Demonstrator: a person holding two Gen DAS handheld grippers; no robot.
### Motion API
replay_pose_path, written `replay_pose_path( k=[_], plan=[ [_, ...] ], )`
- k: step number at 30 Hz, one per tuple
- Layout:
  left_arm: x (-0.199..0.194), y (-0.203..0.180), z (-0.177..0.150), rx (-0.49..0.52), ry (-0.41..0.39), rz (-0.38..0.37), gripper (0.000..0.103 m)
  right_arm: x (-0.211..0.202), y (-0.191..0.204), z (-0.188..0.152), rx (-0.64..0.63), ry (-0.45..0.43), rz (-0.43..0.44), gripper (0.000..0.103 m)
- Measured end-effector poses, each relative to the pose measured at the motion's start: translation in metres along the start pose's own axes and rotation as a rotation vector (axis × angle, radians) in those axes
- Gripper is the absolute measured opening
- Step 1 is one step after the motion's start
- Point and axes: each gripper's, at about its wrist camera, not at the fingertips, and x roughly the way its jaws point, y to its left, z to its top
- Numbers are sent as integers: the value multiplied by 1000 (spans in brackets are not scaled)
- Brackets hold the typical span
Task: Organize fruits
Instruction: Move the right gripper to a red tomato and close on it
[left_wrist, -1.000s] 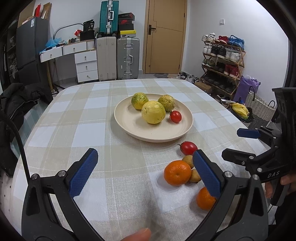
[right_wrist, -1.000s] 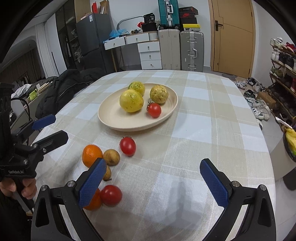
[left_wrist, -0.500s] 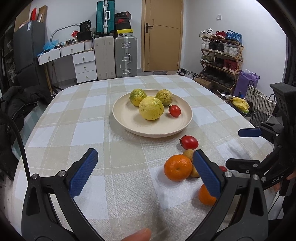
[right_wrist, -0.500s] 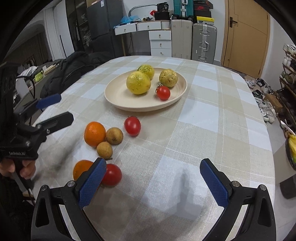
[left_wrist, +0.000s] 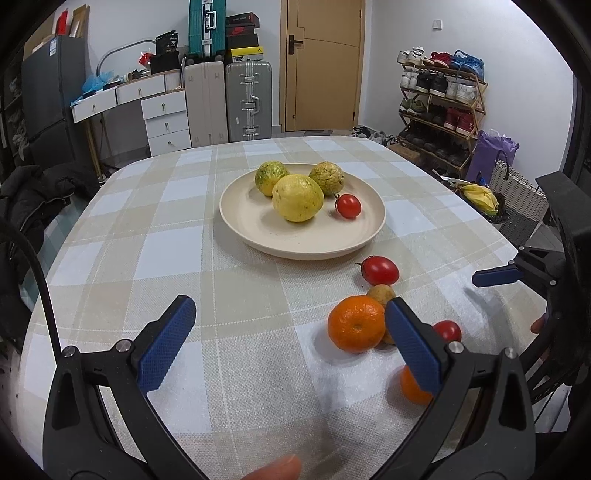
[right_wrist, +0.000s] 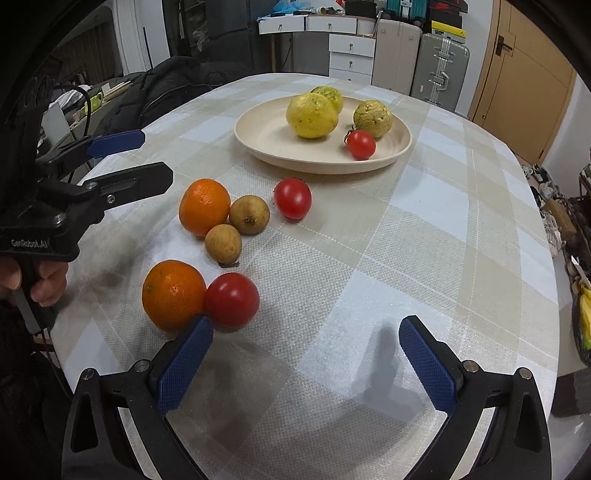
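Observation:
A beige plate (left_wrist: 258, 229) (right_wrist: 258, 129) in the middle of the checked table holds three yellow-green round fruits (left_wrist: 297, 197) (right_wrist: 312, 115) and a small tomato (left_wrist: 348, 205) (right_wrist: 361, 144). Loose on the cloth lie two oranges (left_wrist: 356, 324) (right_wrist: 204, 206) (right_wrist: 173, 293), two brown longans (right_wrist: 249, 214) (right_wrist: 223, 243) and two tomatoes (left_wrist: 380, 270) (right_wrist: 292, 198) (right_wrist: 232, 300). My left gripper (left_wrist: 291, 343) is open and empty, just left of the loose pile. My right gripper (right_wrist: 306, 354) is open and empty, its left finger close to the near orange and tomato.
Each view shows the other gripper held by a hand (right_wrist: 44, 280) at the table's edge. A dark jacket (right_wrist: 166, 85) lies by the table's left side. Suitcases (left_wrist: 247, 99), drawers (left_wrist: 162, 118), a door (left_wrist: 321, 62) and a shoe rack (left_wrist: 439, 107) stand beyond the table.
The right gripper has moved forward and lower toward the loose fruit, which now looks larger and nearer. The left gripper has barely shifted. Both stayed open.

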Motion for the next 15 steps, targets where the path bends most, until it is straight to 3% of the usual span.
replay_pose_path(
  k=[15],
  plan=[
    [10,5,-2,-14,28,3,102,1,-6,13,103,-71,-6,103]
  ],
)
